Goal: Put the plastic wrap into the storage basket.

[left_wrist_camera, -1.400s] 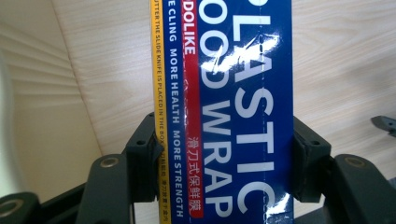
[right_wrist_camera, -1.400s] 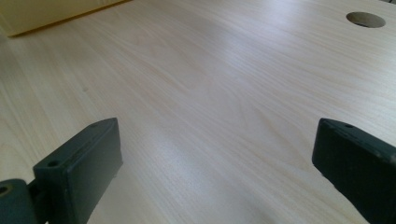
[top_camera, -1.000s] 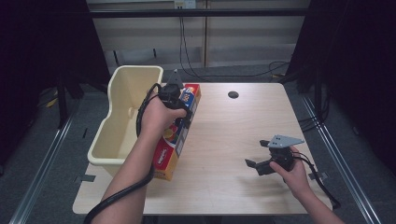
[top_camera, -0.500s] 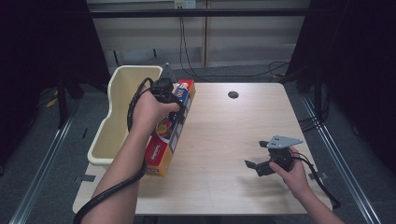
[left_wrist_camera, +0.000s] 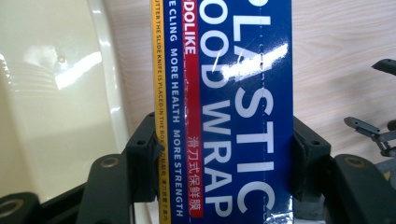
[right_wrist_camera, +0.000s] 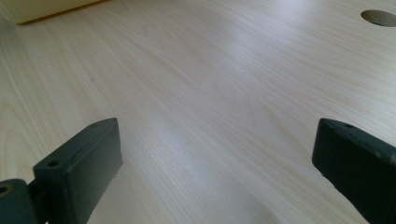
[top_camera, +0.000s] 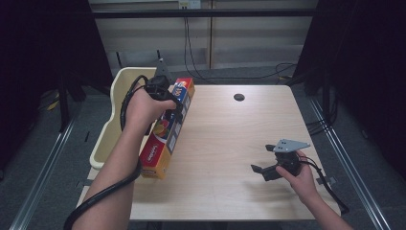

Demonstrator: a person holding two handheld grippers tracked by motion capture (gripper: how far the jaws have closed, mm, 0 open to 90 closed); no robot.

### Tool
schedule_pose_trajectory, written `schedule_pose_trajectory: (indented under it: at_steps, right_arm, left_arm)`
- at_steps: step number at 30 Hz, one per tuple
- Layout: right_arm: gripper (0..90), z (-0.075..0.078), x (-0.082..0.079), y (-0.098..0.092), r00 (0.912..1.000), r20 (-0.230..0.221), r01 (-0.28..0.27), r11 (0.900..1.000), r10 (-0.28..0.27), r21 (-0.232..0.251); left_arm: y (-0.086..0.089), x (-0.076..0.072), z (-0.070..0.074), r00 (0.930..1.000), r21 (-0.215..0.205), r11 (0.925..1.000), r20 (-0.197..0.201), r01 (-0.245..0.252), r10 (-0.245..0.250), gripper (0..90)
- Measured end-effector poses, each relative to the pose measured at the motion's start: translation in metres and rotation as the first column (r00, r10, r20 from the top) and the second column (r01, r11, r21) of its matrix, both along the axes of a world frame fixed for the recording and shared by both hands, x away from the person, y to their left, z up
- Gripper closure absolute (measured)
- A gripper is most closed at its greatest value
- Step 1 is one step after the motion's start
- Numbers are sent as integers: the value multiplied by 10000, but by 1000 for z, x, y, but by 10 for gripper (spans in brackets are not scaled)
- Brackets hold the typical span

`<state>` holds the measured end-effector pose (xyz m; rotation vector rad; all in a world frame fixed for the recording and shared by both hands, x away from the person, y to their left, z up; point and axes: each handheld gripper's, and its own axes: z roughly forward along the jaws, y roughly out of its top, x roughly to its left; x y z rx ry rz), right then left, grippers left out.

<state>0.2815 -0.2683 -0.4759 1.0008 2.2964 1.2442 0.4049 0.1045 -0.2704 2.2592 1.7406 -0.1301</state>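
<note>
A long plastic wrap box [top_camera: 165,136], red and orange on top with a blue side, hangs over the table's left edge with its far end raised. My left gripper [top_camera: 173,106] is shut on it near that far end. In the left gripper view both black jaws press the blue face of the box [left_wrist_camera: 233,93], and the gripper [left_wrist_camera: 224,154] sits beside the cream bin [left_wrist_camera: 56,102]. My right gripper [top_camera: 265,159] rests low at the table's right front, open with nothing between its fingers. The right gripper view shows that gripper [right_wrist_camera: 215,154] over bare wood.
The cream plastic bin [top_camera: 112,124] stands against the table's left side, just left of the box. A round cable hole [top_camera: 239,97] is at the table's back middle, also seen as a hole [right_wrist_camera: 378,17]. Dark curtains flank the light wooden table [top_camera: 230,134].
My left hand has lifted the box and carried it a little left toward the bin. The right gripper has stayed where it was.
</note>
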Motion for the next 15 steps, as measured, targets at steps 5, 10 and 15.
schedule_pose_trajectory:
  at_steps: [5,10,15]
  right_arm:
    - [14,0,0,1,10000,-3,-16,10000,16,17]
    - [14,1,0,1,10000,16,-34,10000,34,21]
    - [15,1,0,1,10000,-14,-49,10000,49,4]
  left_arm:
    - [7,0,8,10000,-89,10000,59,-42,43,407]
    - [12,0,11,9999,-155,9998,4,-144,144,407]
    - [17,-1,16,9998,-125,9997,11,-191,192,407]
